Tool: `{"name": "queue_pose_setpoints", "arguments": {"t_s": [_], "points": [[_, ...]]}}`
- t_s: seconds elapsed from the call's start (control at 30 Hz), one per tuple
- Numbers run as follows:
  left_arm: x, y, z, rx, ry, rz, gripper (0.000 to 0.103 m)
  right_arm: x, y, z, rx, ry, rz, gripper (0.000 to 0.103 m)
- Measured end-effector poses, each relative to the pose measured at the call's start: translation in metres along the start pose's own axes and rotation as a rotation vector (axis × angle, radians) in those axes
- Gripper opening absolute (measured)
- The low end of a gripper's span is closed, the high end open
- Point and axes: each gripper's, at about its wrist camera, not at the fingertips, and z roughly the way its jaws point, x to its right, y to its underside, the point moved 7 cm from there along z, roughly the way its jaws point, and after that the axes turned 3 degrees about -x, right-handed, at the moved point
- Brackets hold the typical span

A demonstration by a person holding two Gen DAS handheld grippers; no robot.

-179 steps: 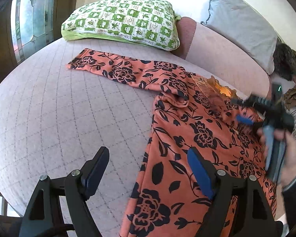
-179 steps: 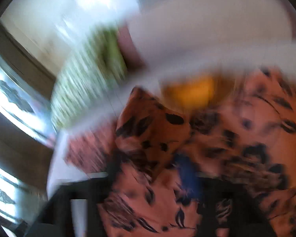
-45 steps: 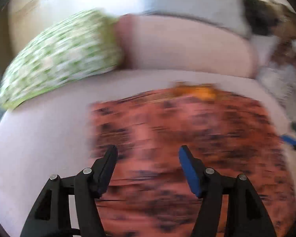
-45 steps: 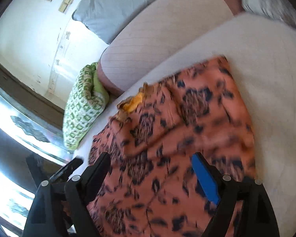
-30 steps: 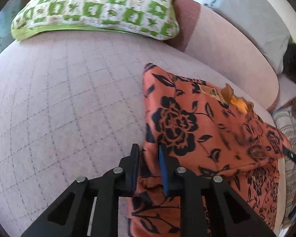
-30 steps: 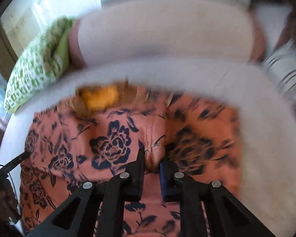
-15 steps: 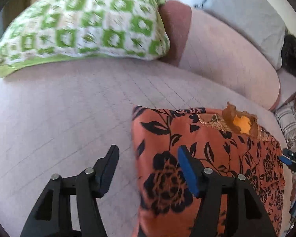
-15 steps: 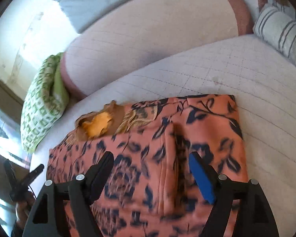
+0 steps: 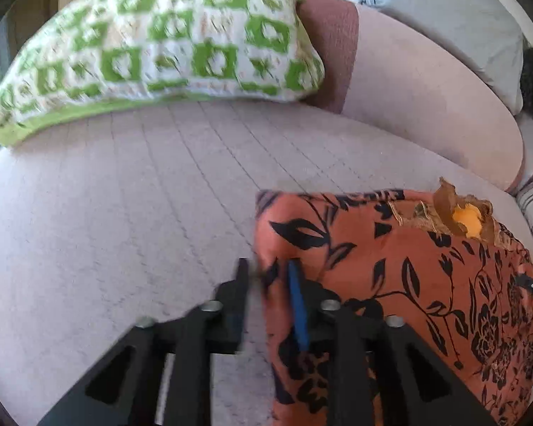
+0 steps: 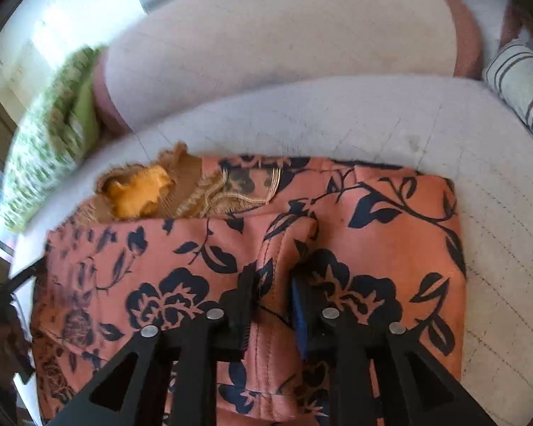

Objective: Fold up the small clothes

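A green-and-white checked pillow is lying at the far left of the quilted pale pink sofa seat, and bare seat is stretching between it and the orange garment with black floral print, which is lying folded on the right part of the seat. The left gripper is pinching the garment's left edge, its fingers narrowed onto a fold of cloth. The pale pink backrest cushion is running just beyond the garment's far edge, where an orange-yellow lining is showing at the collar. The right gripper is gripping a raised ridge of the garment near its middle, fingers narrowed on the cloth. Right of the garment's right edge, open seat is reaching to a grey striped pillow.
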Motion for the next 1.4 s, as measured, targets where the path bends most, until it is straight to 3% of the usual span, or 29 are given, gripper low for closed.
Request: {"name": "queue_pose_setpoints", "arguments": {"t_s": [0.03, 0.1, 0.2, 0.33, 0.4, 0.43, 0.53, 0.63, 0.7, 0.77, 0.83, 1.0, 1.1, 1.2, 1.23, 1.33, 1.4], "points": [[-0.003, -0.003, -0.008, 0.023, -0.017, -0.005, 0.031, 0.003, 0.001, -0.005, 0.004, 0.0, 0.008, 0.059], [-0.006, -0.003, -0.025, 0.057, 0.003, -0.016, 0.032, 0.001, -0.005, -0.028, 0.071, -0.019, 0.011, 0.06], [0.009, 0.004, -0.056, 0.088, 0.114, 0.009, 0.036, -0.011, 0.0, -0.055, 0.129, -0.095, 0.024, 0.061], [0.039, 0.033, -0.064, 0.02, 0.256, 0.061, 0.041, -0.036, 0.016, -0.043, 0.063, -0.283, 0.034, 0.067], [0.041, 0.051, -0.049, -0.029, 0.16, 0.142, 0.041, -0.029, 0.032, -0.008, -0.047, -0.277, 0.082, 0.068], [0.033, 0.064, -0.029, -0.097, 0.062, 0.17, 0.037, -0.023, 0.037, 0.009, -0.087, -0.26, 0.104, 0.063], [0.025, 0.061, -0.041, -0.048, -0.015, 0.174, 0.034, -0.027, 0.029, -0.001, -0.047, -0.262, 0.125, 0.065], [0.026, 0.052, -0.059, -0.007, 0.056, 0.124, 0.036, -0.046, 0.025, -0.031, 0.027, -0.317, 0.05, 0.07], [0.035, 0.05, -0.062, 0.006, 0.084, 0.142, 0.04, -0.045, 0.028, -0.017, 0.002, -0.285, 0.05, 0.08], [0.039, 0.054, -0.049, -0.029, 0.05, 0.174, 0.048, -0.029, 0.044, 0.011, -0.1, -0.241, 0.11, 0.081], [0.023, 0.068, -0.024, -0.131, -0.017, 0.131, 0.049, -0.028, 0.04, -0.005, -0.05, -0.274, 0.12, 0.081], [0.025, 0.048, -0.048, 0.004, 0.062, 0.06, 0.052, -0.029, 0.007, -0.031, 0.042, -0.33, 0.084, 0.081], [0.035, 0.039, -0.043, 0.024, 0.076, 0.085, 0.061, -0.025, -0.017, -0.024, 0.047, -0.424, 0.158, 0.081], [0.029, 0.052, -0.019, -0.078, 0.037, 0.053, 0.061, -0.01, -0.017, 0.013, -0.005, -0.368, 0.254, 0.081], [0.027, 0.055, -0.015, -0.077, 0.039, 0.05, 0.061, -0.001, -0.018, 0.018, 0.007, -0.434, 0.315, 0.081], [0.024, 0.059, -0.028, -0.044, 0.022, 0.077, 0.061, 0.006, -0.016, -0.002, 0.039, -0.505, 0.399, 0.081], [0.017, 0.061, -0.044, -0.02, 0.034, 0.06, 0.061, 0.013, -0.005, -0.022, 0.064, -0.486, 0.383, 0.081]]}}
